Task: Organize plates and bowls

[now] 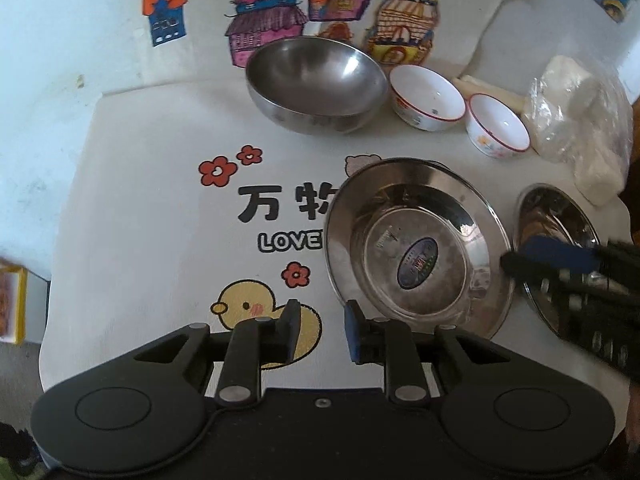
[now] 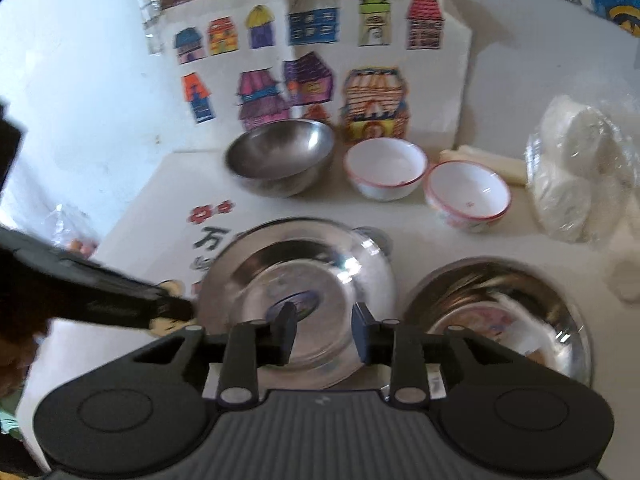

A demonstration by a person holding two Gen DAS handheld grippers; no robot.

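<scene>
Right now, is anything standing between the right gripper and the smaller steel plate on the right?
Nothing visible does. The right gripper hovers open over the larger steel plate with the sticker; the smaller steel plate lies right beside it, uncovered.

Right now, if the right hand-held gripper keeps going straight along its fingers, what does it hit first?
Most likely the labelled steel plate: the right hand-held gripper points down into its dish, jaws apart with nothing between them. Depth is unclear, so how far off contact is cannot be told.

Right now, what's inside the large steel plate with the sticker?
The large steel plate holds no dish or food: only an oval sticker on its floor and reflections. Its near edge is hidden in the right wrist view by the right tool.
</scene>
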